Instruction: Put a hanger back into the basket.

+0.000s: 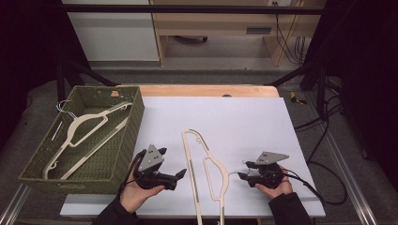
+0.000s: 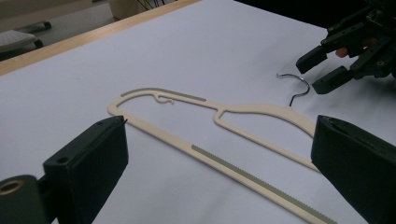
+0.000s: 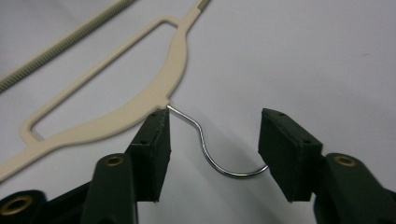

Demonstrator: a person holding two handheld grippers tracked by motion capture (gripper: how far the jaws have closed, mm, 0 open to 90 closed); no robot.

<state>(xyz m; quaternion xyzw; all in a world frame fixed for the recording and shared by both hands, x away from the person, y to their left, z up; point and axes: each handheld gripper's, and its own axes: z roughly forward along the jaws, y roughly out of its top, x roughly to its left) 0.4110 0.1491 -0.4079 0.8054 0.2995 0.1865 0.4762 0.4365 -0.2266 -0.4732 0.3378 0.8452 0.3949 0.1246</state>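
A cream plastic hanger [image 1: 189, 159] lies flat on the white table top, its metal hook [image 1: 233, 169] pointing right. My right gripper [image 1: 243, 170] is low over the table with its jaws on either side of the hook [image 3: 205, 149]. In the right gripper view [image 3: 215, 123] the pads stand apart, one beside the hook's root on the hanger [image 3: 154, 100], the other at the hook's tip. My left gripper [image 1: 172, 162] is wide open just left of the hanger's long bar, holding nothing. In the left gripper view [image 2: 219, 128] the hanger [image 2: 261, 109] lies ahead, with the right gripper [image 2: 317, 72] at its hook [image 2: 299, 86].
A green woven basket [image 1: 136, 117] stands at the table's left edge. It holds cream hangers [image 1: 80, 126], with a wire hook over its far left rim. A wooden strip [image 1: 206, 90] runs along the far edge. Cables trail at the right.
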